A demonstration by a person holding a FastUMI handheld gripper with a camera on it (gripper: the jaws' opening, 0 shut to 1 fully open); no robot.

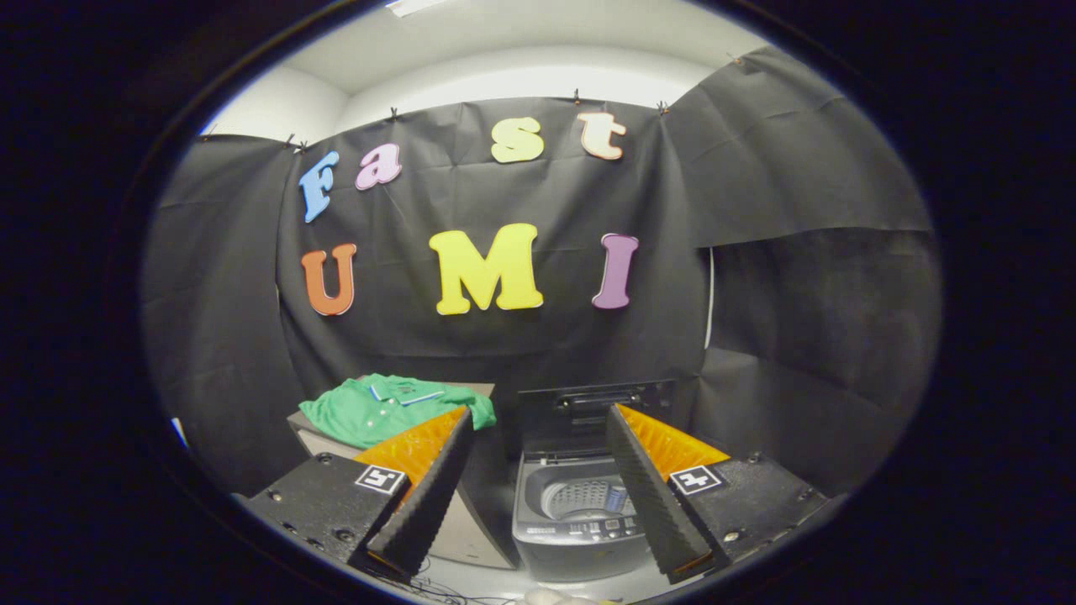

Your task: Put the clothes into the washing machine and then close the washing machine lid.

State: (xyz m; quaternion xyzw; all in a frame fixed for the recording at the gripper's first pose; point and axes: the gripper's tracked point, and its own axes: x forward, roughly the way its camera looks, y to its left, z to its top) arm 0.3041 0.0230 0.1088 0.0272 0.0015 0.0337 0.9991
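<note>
Nothing is picked up yet: the gripper [538, 445] hangs back with its fingers spread wide and empty, so this looks like the approach to the first step. The green shirt [382, 409] lies crumpled on a box [313, 437] at about ten o'clock beyond the fingers, collar toward one o'clock and its long axis across. The next move calls for swinging to ten o'clock, pinching the cloth, then carrying it to the washing machine [576, 525], lid [598, 410] raised, at twelve o'clock.

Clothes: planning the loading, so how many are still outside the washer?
1: a green shirt on the box left of the washer, beyond the open gripper. More may lie hidden.
</note>
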